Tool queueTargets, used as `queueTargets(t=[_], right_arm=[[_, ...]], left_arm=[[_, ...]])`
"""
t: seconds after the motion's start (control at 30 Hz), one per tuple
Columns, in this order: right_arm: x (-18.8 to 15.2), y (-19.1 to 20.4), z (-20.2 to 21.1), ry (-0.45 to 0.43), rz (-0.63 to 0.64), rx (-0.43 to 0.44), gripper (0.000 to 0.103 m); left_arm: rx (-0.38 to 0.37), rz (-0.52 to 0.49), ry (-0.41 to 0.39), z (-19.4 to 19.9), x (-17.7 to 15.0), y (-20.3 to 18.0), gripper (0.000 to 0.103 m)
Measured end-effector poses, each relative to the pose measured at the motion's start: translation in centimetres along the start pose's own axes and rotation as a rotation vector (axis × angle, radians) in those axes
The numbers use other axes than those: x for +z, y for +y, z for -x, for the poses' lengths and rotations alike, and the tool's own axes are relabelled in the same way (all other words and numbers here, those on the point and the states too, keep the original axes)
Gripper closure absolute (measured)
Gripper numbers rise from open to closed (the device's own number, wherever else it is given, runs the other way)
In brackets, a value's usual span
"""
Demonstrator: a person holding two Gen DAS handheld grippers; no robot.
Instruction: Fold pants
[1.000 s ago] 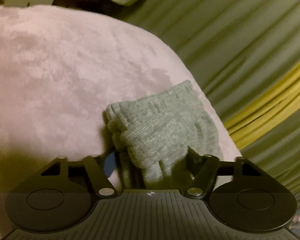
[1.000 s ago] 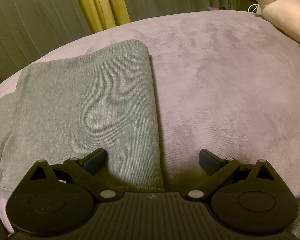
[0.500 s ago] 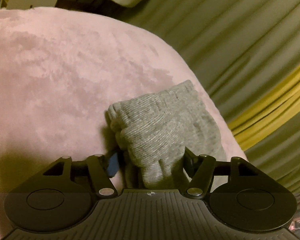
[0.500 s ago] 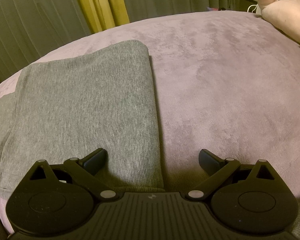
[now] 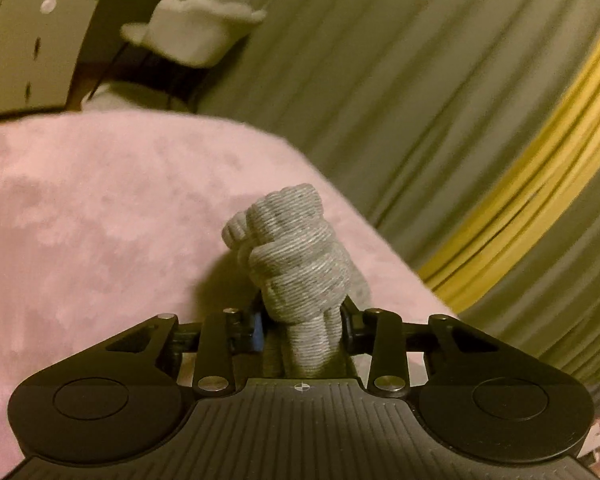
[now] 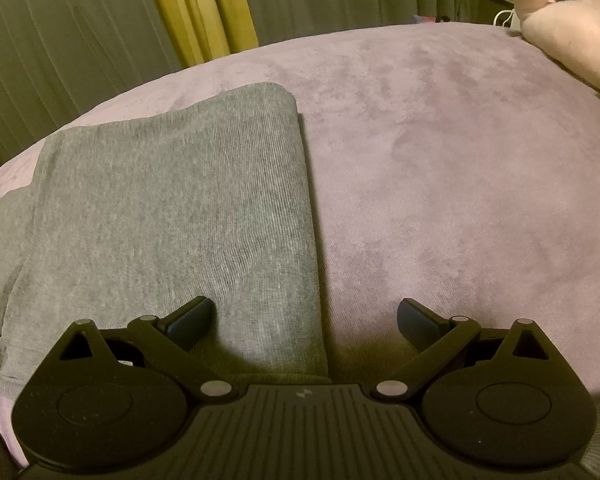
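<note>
The grey knit pants [image 6: 172,216] lie flat and folded lengthwise on the pink plush bed cover [image 6: 440,168], on its left side. My right gripper [image 6: 306,316] is open and empty, low over the near end of the pants, straddling their right folded edge. My left gripper [image 5: 302,324] is shut on a bunched grey end of the pants [image 5: 296,256], which stands up crumpled between the fingers above the bed cover [image 5: 100,240]. How far it is lifted is hard to tell.
Green and yellow curtains [image 6: 204,12] hang close behind the bed's far edge. A pink plush toy [image 6: 568,36] lies at the bed's far right. A white chair [image 5: 192,28] and a cabinet [image 5: 32,52] stand beyond the bed in the left wrist view.
My left gripper has closed tight on the pants' end, bunching the cloth into a narrow clump, and has tilted up so more of the room shows. The right gripper has not moved.
</note>
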State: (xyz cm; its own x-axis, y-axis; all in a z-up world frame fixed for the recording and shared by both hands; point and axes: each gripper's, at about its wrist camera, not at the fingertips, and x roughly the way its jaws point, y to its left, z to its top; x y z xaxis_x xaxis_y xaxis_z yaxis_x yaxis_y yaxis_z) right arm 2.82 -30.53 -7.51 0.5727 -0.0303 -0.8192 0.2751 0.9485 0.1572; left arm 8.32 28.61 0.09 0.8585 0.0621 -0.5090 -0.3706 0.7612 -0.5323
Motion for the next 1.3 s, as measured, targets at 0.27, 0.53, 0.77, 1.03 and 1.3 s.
queueTargets(t=[0.27,0.53,0.77,1.03,1.3], right_arm=[[-0.1,-0.7,1.2,-0.043,-0.046,0.009,0.004],[0.0,-2.9,2.3,-0.091,-0.185,0.077,0.004],[-0.3,-4.5,3.3,-0.118,-0.278,0.145,0.004],[-0.3,-4.9,3.1,-0.100,-0.290,0.168,0.004],[1.2,-3.3,4.5,-0.092,-0.237,0.300,0.004]], left_arm=[[-0.088,-0.309,-0.136,5.2,-0.9,-10.4,0.066],[-0.347,-0.634,-0.147,8.9,-9.7,-23.9,0.066],[-0.416,-0.908,0.122,5.3,-24.4,-29.9,0.068],[-0.389,-1.182,0.348,5.1,-30.7,-28.1,0.014],[-0.147,-0.678,0.294,6.5,-21.3,-20.7,0.005]])
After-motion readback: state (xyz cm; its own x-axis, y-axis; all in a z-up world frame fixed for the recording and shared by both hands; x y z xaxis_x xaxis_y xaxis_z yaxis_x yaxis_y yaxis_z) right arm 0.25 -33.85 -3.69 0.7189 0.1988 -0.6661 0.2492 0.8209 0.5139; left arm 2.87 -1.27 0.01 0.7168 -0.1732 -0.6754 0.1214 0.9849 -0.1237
